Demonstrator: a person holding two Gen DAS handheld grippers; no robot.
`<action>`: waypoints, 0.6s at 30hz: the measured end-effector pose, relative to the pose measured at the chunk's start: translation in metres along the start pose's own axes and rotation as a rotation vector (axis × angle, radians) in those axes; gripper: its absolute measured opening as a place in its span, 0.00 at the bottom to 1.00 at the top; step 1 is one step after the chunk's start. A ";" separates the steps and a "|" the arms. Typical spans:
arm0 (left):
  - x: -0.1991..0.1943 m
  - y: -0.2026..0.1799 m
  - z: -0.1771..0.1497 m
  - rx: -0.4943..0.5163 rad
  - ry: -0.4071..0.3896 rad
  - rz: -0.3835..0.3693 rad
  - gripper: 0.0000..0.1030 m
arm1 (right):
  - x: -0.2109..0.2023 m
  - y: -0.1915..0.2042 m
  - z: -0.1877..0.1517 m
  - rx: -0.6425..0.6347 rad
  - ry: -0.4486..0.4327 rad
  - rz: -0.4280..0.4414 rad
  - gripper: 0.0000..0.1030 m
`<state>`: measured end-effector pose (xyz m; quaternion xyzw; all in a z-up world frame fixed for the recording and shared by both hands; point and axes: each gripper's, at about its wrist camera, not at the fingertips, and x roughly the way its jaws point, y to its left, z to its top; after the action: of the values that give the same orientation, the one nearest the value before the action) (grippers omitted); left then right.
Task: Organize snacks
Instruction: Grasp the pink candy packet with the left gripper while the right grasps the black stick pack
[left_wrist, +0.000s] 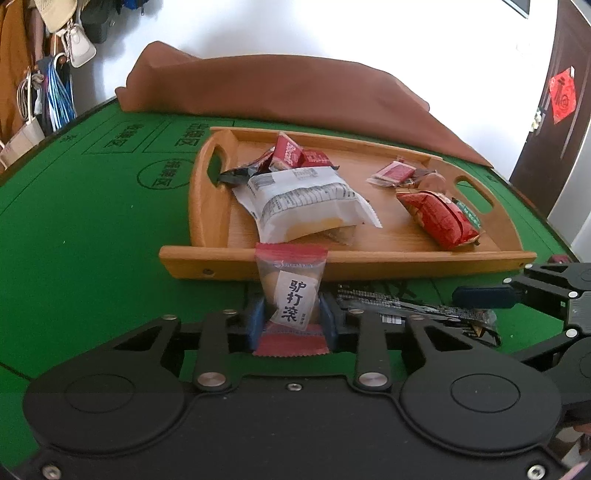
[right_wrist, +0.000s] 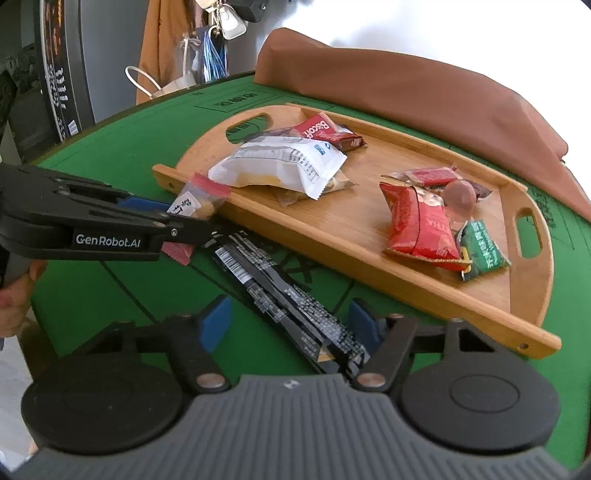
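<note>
Left gripper (left_wrist: 291, 317) clamps a clear red-edged snack packet (left_wrist: 291, 291); right gripper (right_wrist: 290, 326) spread wide, beside the left.

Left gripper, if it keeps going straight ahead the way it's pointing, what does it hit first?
Probably the near wall of the wooden tray. The left gripper holds the clear red-ended snack packet, whose top already overlaps that wall in the left wrist view. Whether the packet touches it is unclear.

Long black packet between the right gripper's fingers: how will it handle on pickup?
The long black packet looks thin and flat on the green table, so probably light and floppy; its ends may droop. The glossy film could slip. The right gripper is open around it.
</note>
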<state>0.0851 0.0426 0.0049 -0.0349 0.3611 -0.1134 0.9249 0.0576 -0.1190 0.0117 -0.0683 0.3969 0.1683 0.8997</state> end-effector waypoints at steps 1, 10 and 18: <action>-0.001 0.001 -0.001 -0.002 0.001 -0.001 0.29 | -0.001 0.000 0.000 0.008 0.001 0.000 0.59; -0.011 0.003 -0.005 0.012 -0.008 0.020 0.29 | -0.007 0.010 -0.002 -0.026 -0.003 0.054 0.62; -0.016 0.002 -0.007 0.018 -0.020 0.029 0.28 | 0.008 0.021 0.012 -0.017 -0.018 0.041 0.40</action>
<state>0.0693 0.0480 0.0101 -0.0225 0.3513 -0.1028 0.9303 0.0635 -0.0947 0.0137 -0.0662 0.3884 0.1906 0.8991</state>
